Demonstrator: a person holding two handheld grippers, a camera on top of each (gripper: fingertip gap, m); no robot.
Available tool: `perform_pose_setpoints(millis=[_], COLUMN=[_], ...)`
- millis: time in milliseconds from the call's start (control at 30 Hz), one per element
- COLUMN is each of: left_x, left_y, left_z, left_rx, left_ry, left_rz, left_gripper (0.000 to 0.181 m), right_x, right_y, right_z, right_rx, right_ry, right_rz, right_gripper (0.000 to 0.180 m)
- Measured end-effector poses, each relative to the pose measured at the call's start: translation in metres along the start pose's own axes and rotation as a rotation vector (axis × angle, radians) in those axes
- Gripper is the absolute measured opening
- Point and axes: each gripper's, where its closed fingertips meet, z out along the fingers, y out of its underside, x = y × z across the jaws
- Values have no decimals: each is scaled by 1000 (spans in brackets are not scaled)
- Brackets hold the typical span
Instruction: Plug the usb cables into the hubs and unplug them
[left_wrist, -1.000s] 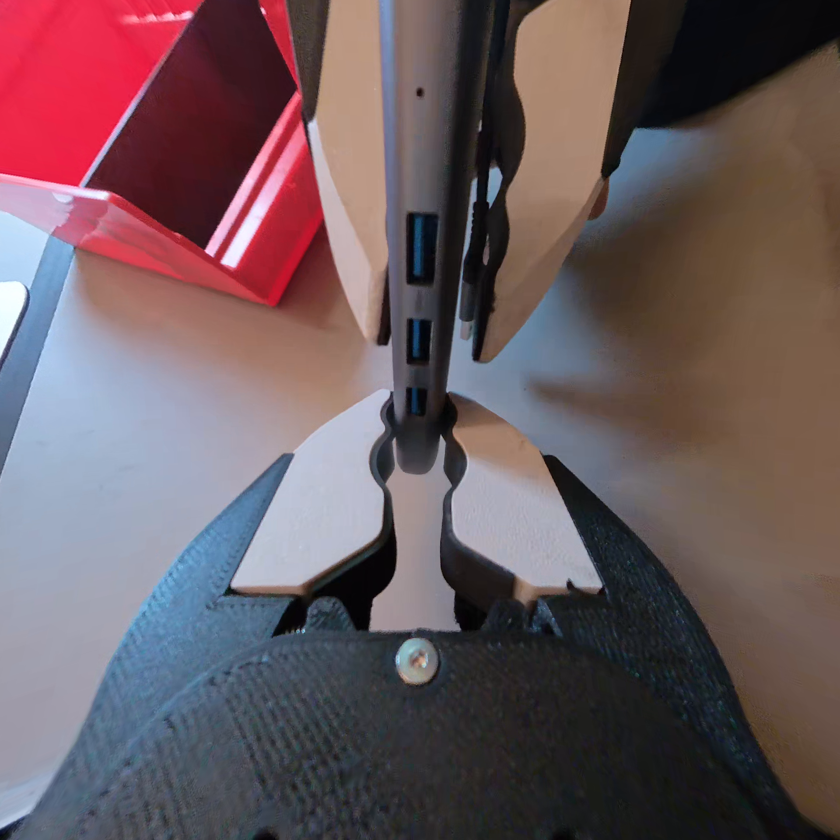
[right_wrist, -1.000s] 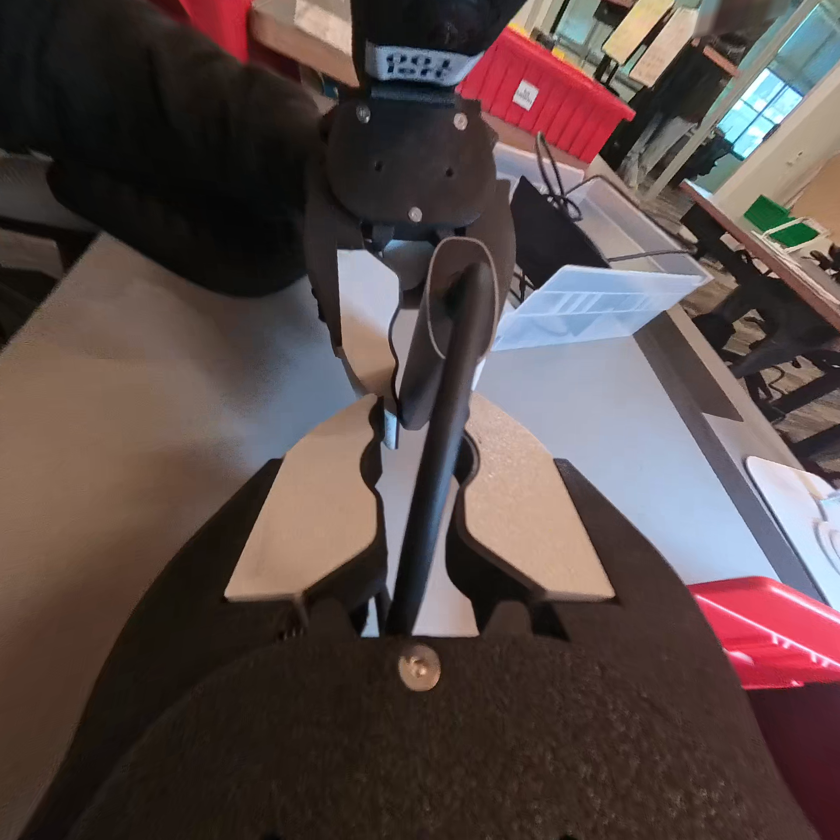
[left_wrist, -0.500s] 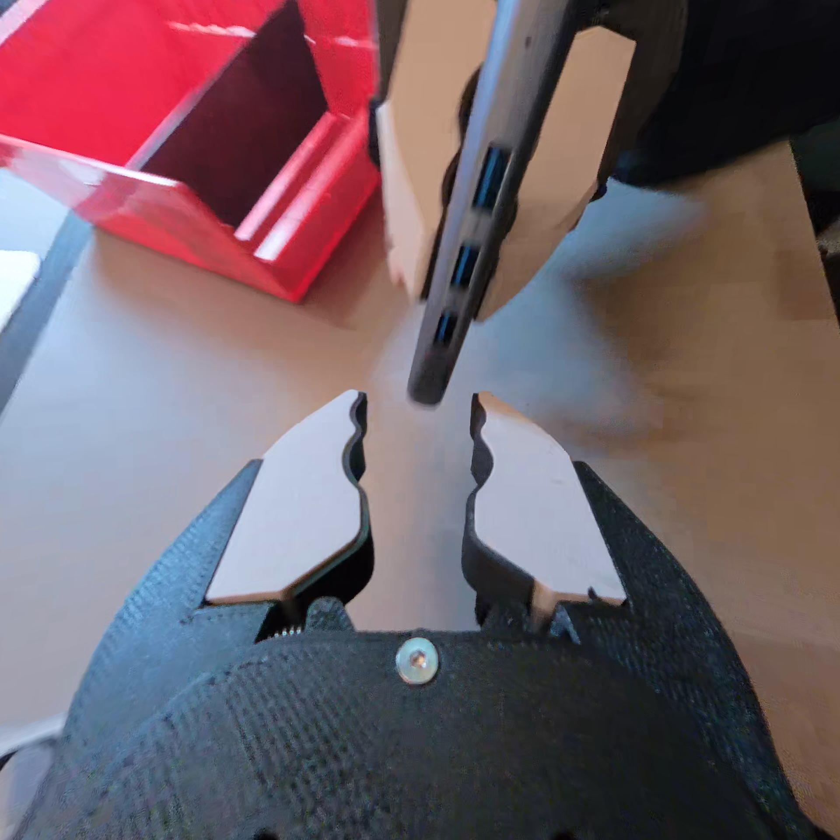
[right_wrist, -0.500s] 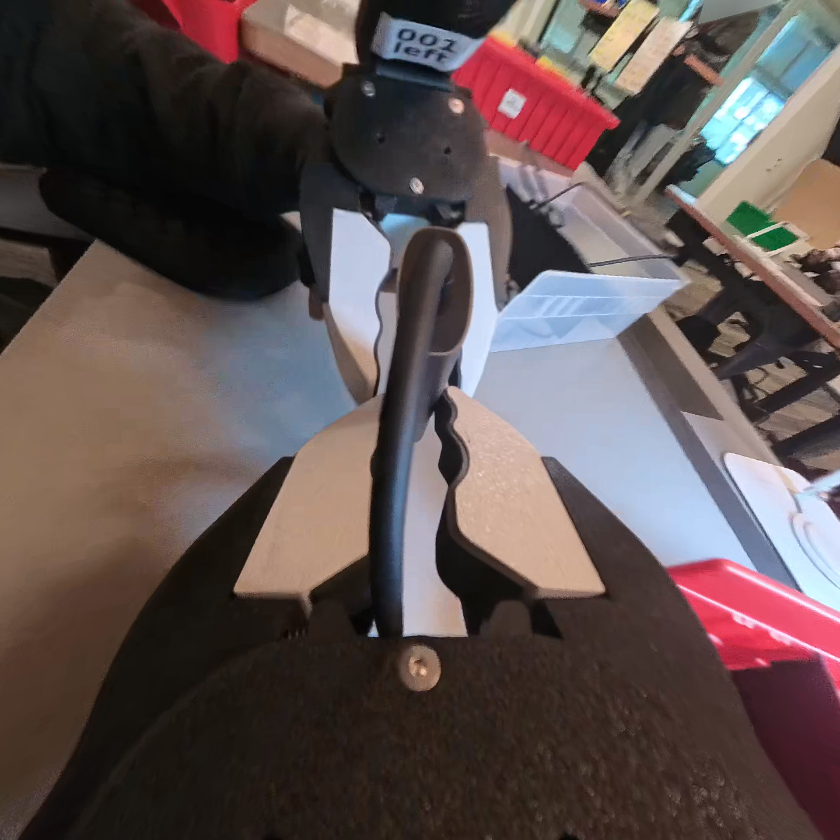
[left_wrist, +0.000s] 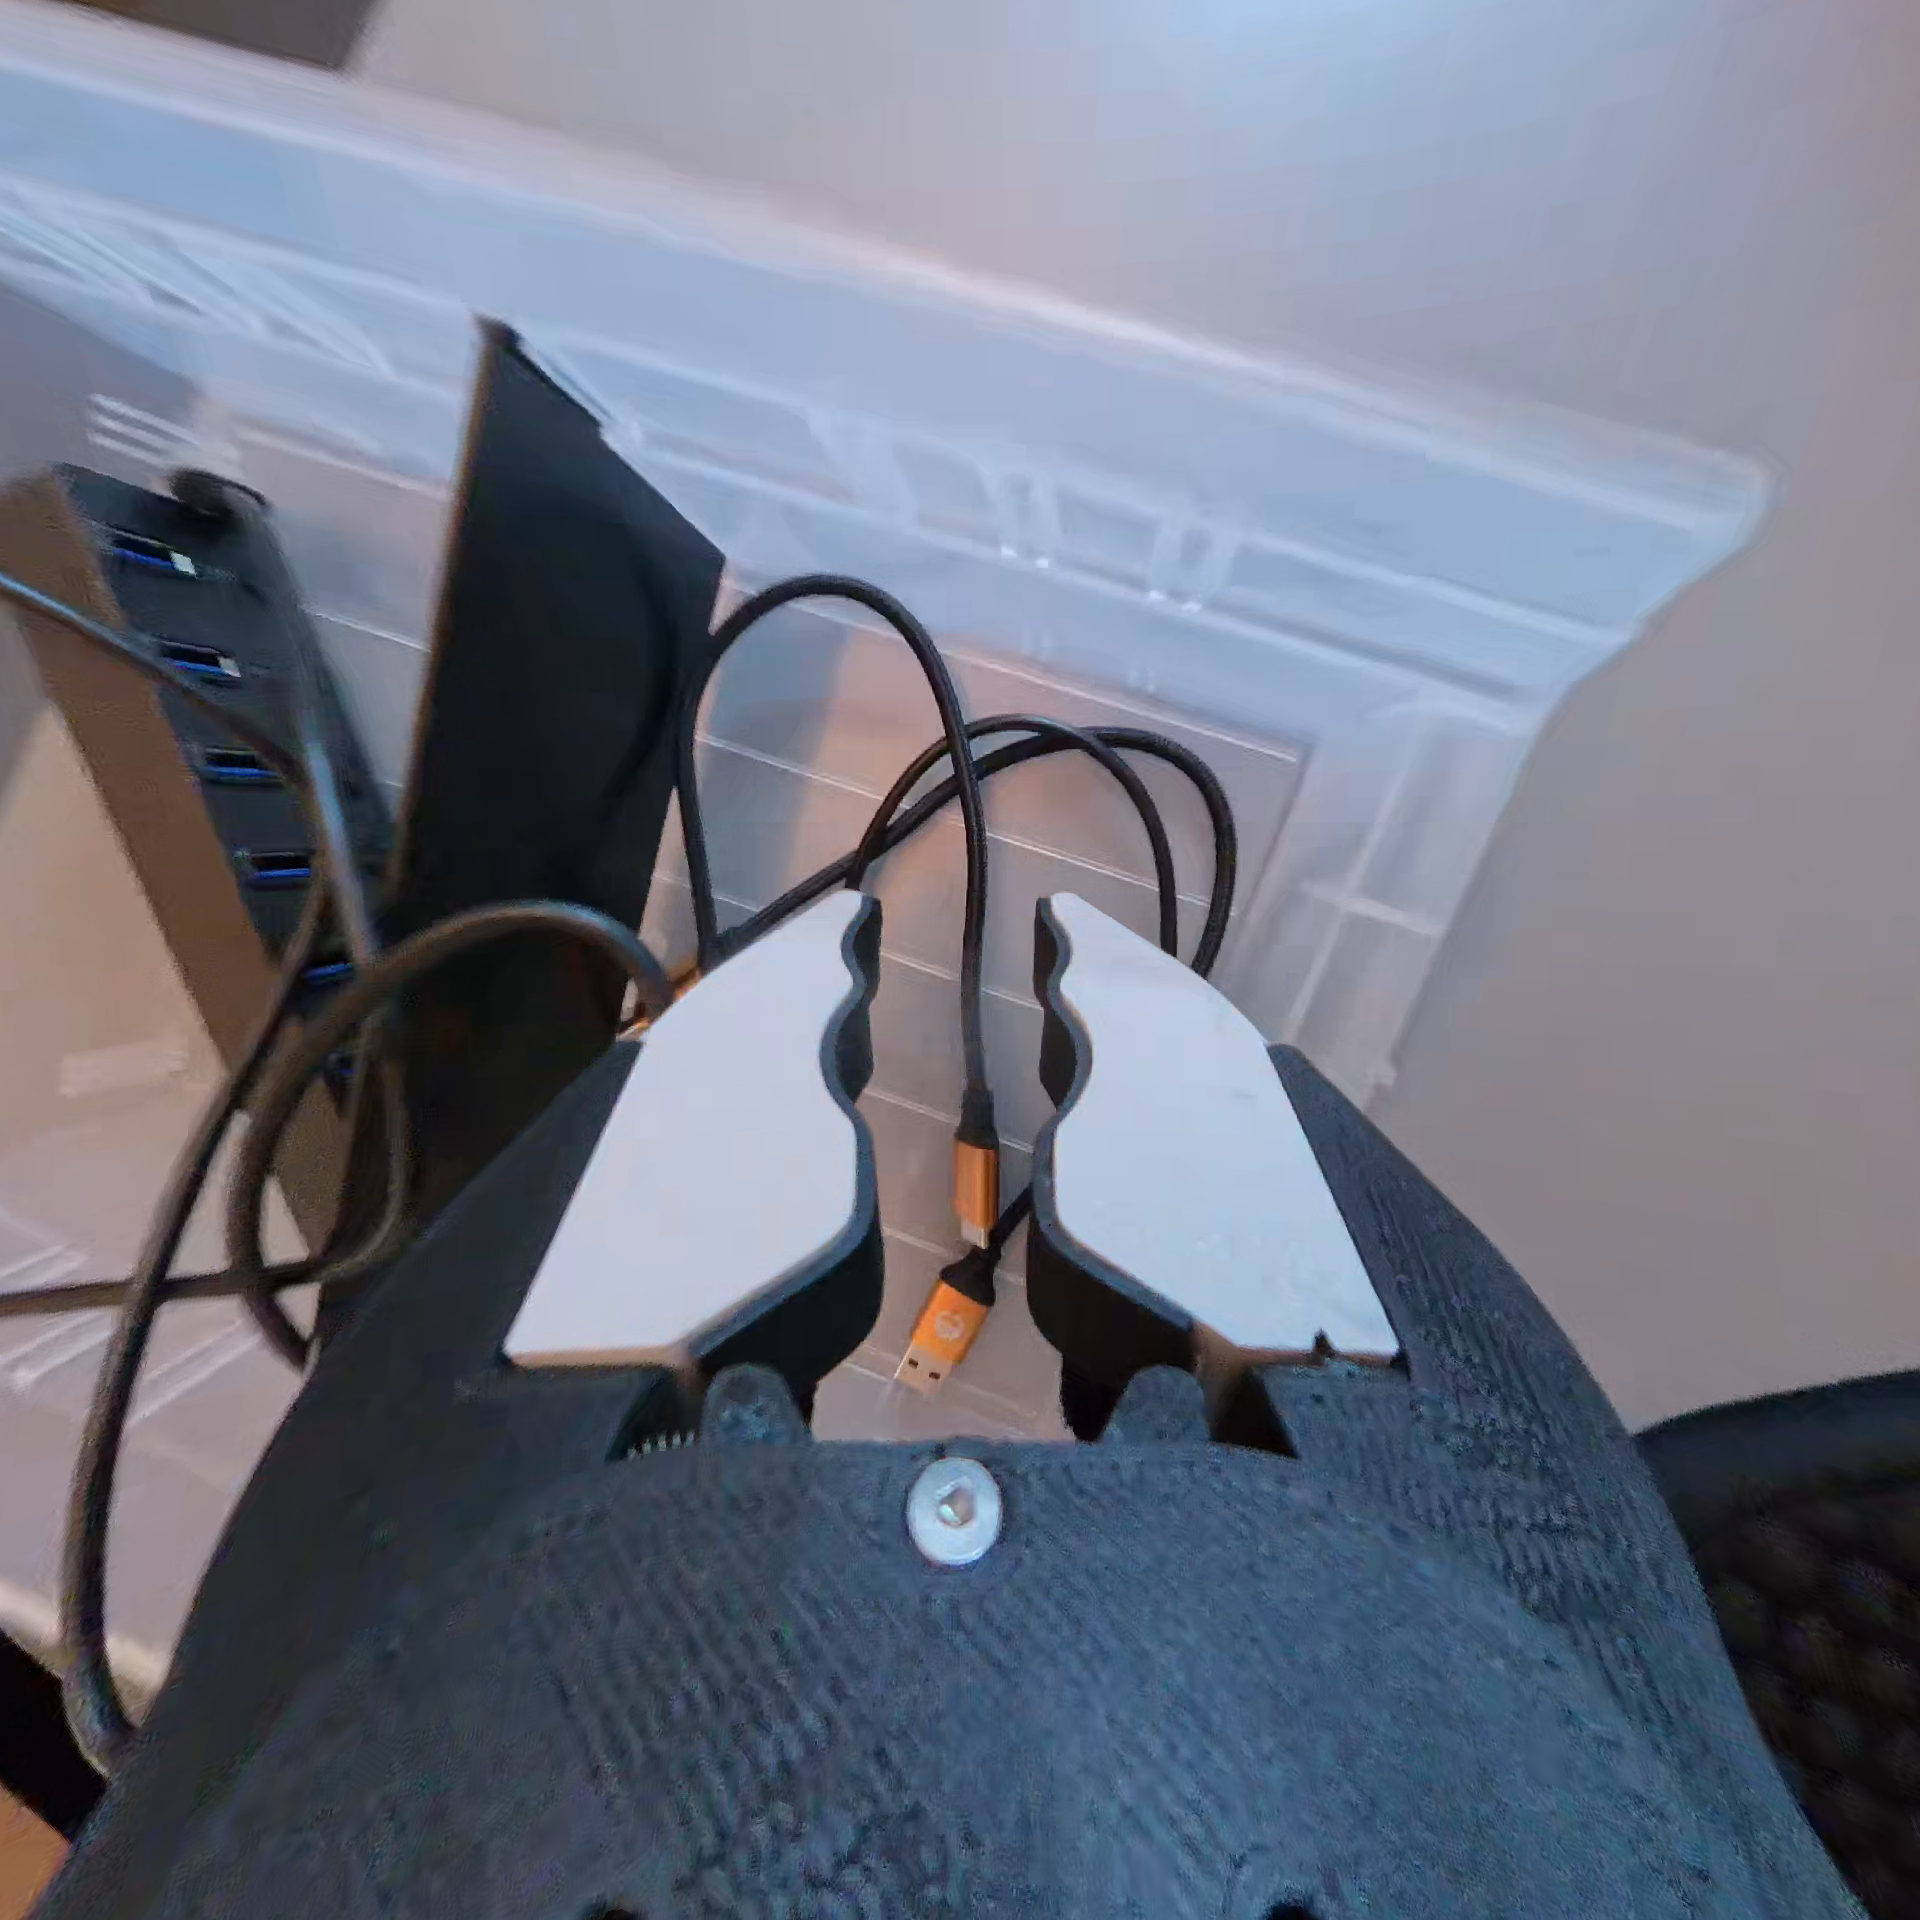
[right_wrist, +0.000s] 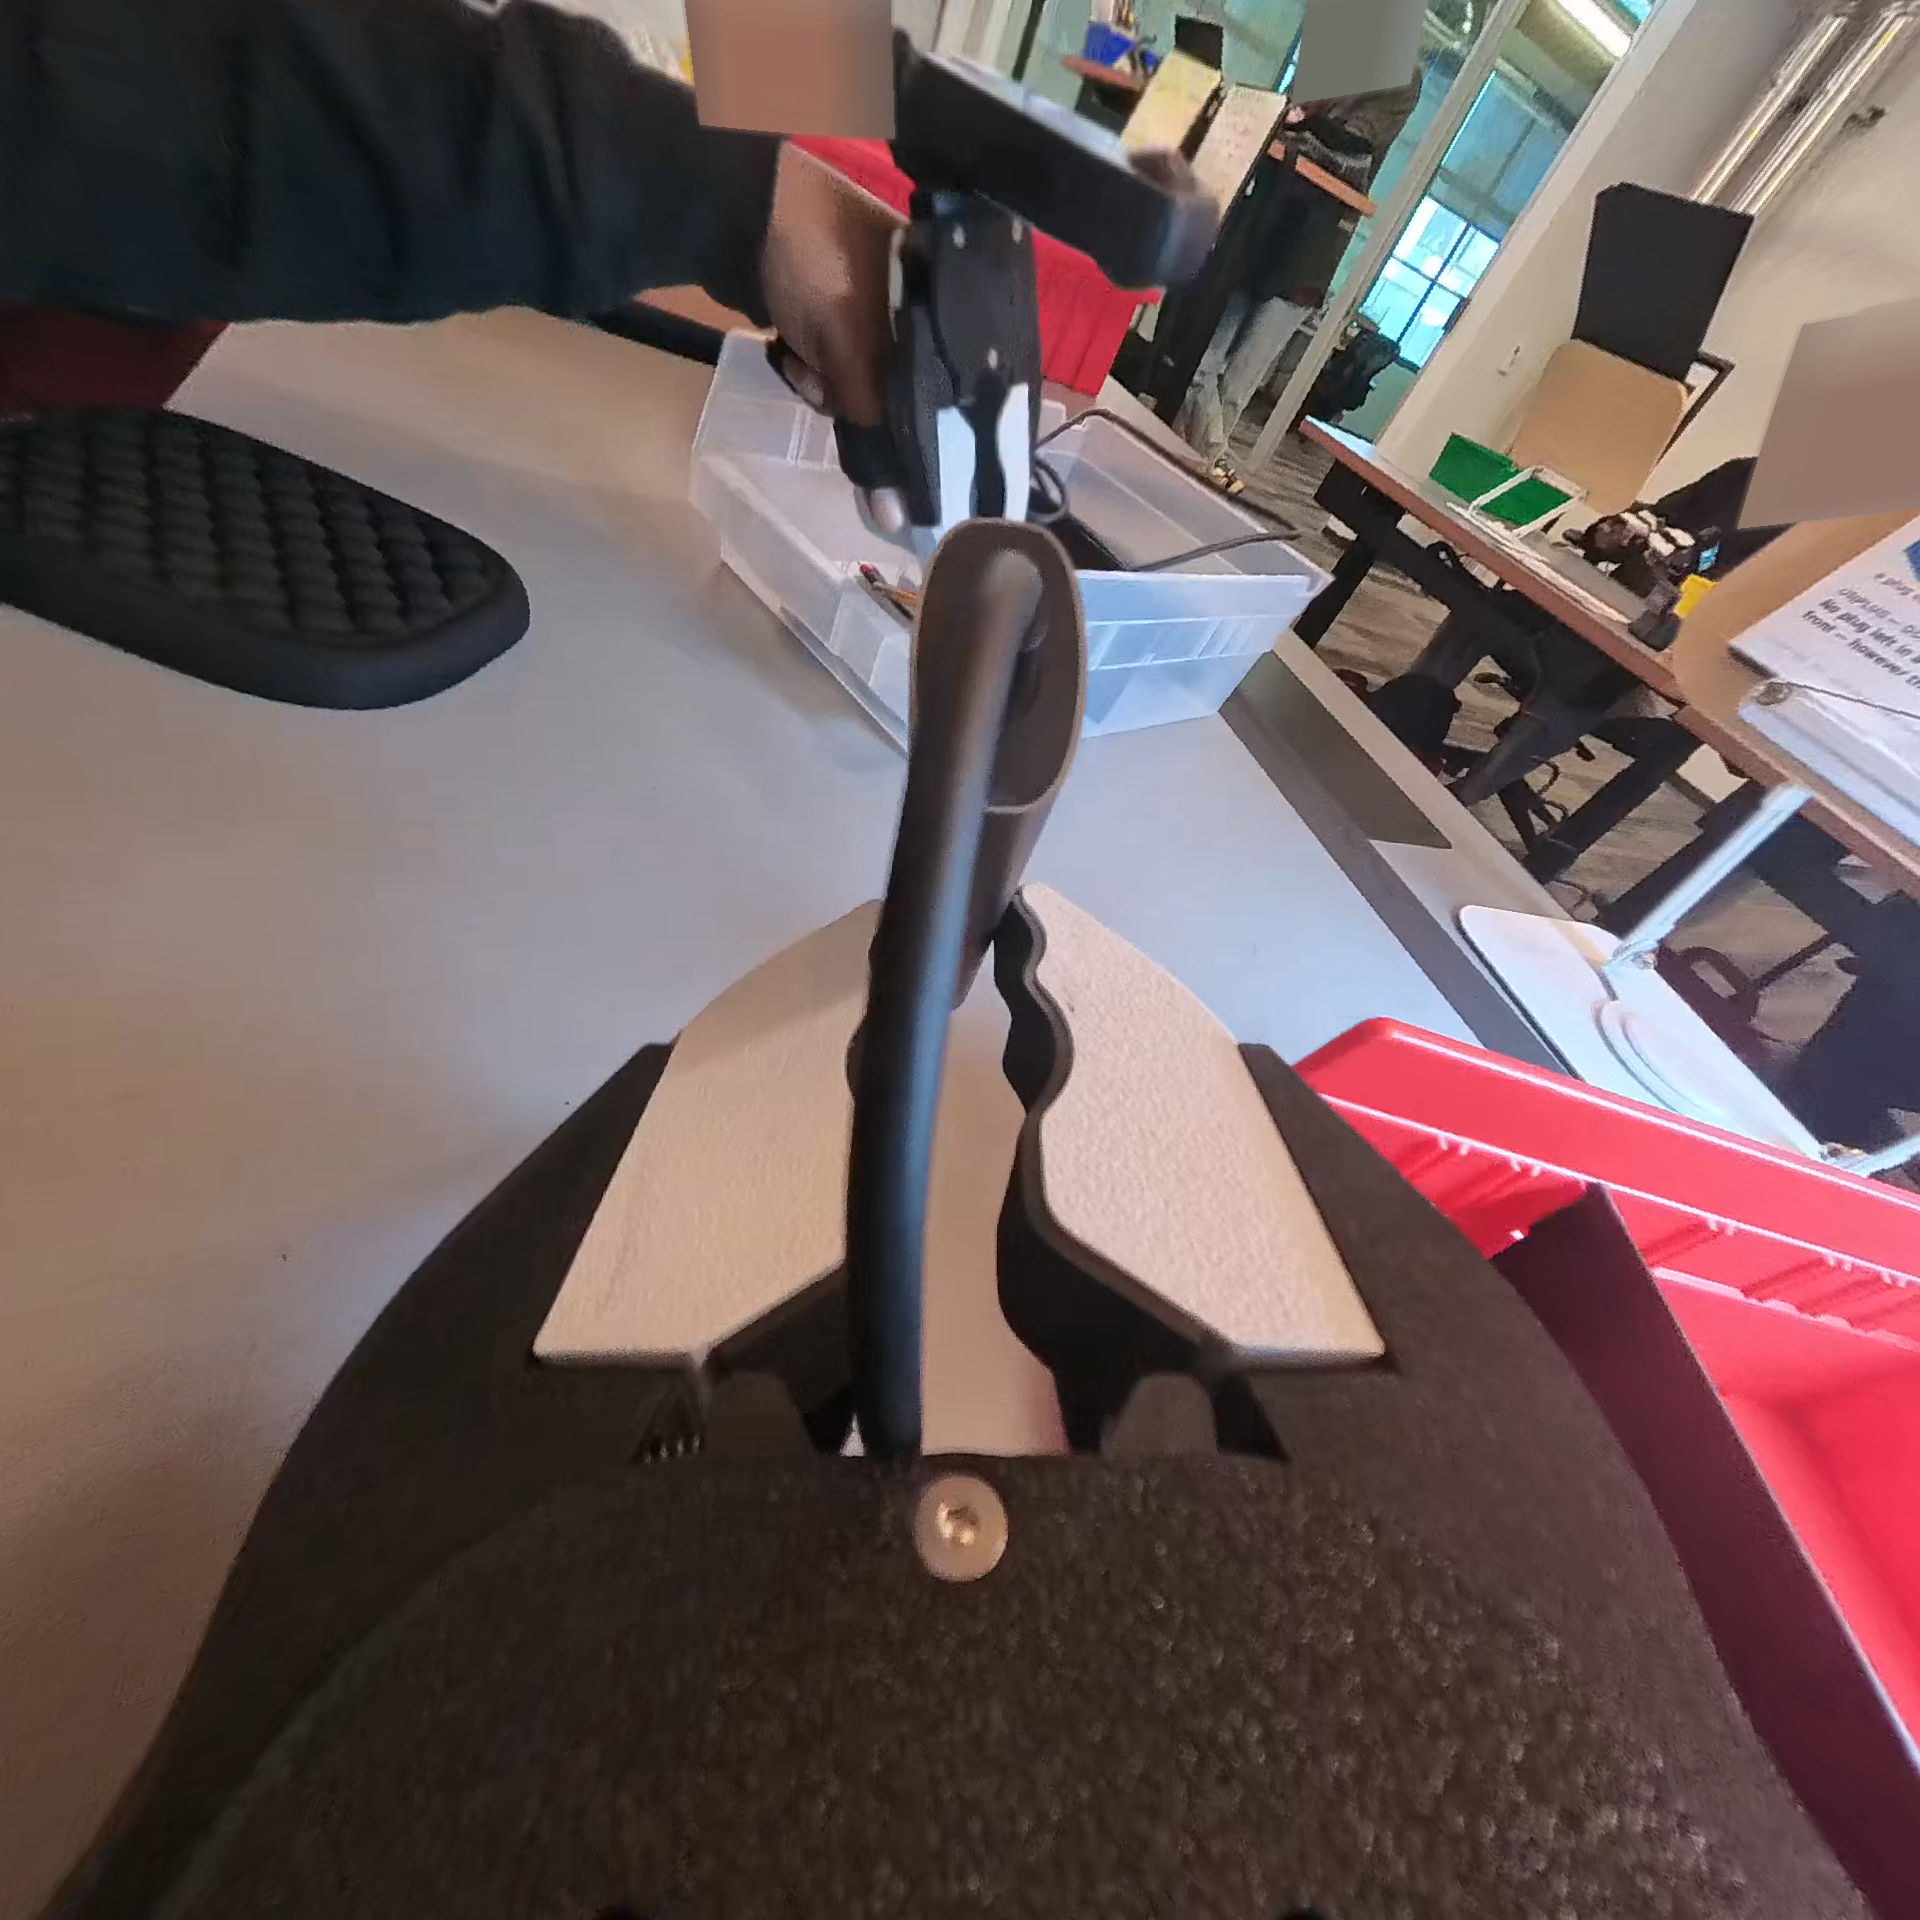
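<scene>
Writing: a white sheet with printed text (right_wrist: 1860, 644) stands at the right edge of the right wrist view; an orange plug bears a small round emblem, too small to make out.
Multi-port hub (left_wrist: 223, 748): far left of the left wrist view, a black strip with a row of blue ports, standing tilted inside the clear bin; blurred.
Loose black cord (left_wrist: 208, 1174): loops across the lower left of that view, in front of the multi-port hub.
Clear bin (left_wrist: 1351, 665): a see-through plastic box filling the upper half of the left wrist view, on the pale bench (left_wrist: 1714, 935). It holds the multi-port hub, a flat black piece (left_wrist: 540, 707) leaning upright, and a braided cable.
Braided cable (left_wrist: 971, 852): black, coiled on the bin floor, with two orange metal plugs (left_wrist: 940, 1335) lying near each other in the middle of the view.
Left tongs (left_wrist: 951, 914): parted and empty, hovering over the bin with the orange plugs seen in the gap between the fingers.
Black mesh pad (right_wrist: 249, 561): left of the right wrist view, resting on the bench.
Right tongs (right_wrist: 935, 914): clamped on a dark grey hub (right_wrist: 1023, 675), which stands up out of the tips at centre frame; its thick black lead (right_wrist: 904, 1143) runs back down between the fingers.
Red bin (right_wrist: 1662, 1195): lower right of the right wrist view.
</scene>
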Motion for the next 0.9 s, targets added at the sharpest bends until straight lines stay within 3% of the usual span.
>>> perform_pose_setpoints(millis=[33, 167, 200, 233, 333, 567, 700, 800, 900], left_x=[0, 1, 0, 3, 8, 48, 98, 134, 166], left_y=[3, 16, 12, 12, 4, -64, -103, -113, -111], left_z=[8, 31, 34, 35, 19, -116, -191, -203, -187], left_rx=[-31, -144, -117, -121, -73, 360, 698, 837, 895], left_ry=[4, 19, 28, 58, 63, 116, 331, 516, 730], left_rz=[-1, -7, -20, -25, -5, 25, 27, 1, -62], left_gripper=[28, 28, 9, 4, 4, 4, 4, 4, 4], right_x=[-1, 3, 5, 7, 13, 27, 33, 37, 41], right_y=[1, 4, 4, 4, 2, -13, -15, -18, -17], right_z=[1, -1, -2, -3, -7, -18, -20, -23, -26], right_rx=[-8, -17, -13, -10, -6, 68, 87, 98, 100], right_ry=[0, 11, 16, 21, 49, 106, 137, 162, 185], right_rz=[-7, 0, 6, 12, 12, 39, 54, 61, 64], right_gripper=[16, 16, 16, 16, 16, 16, 16, 16, 16])
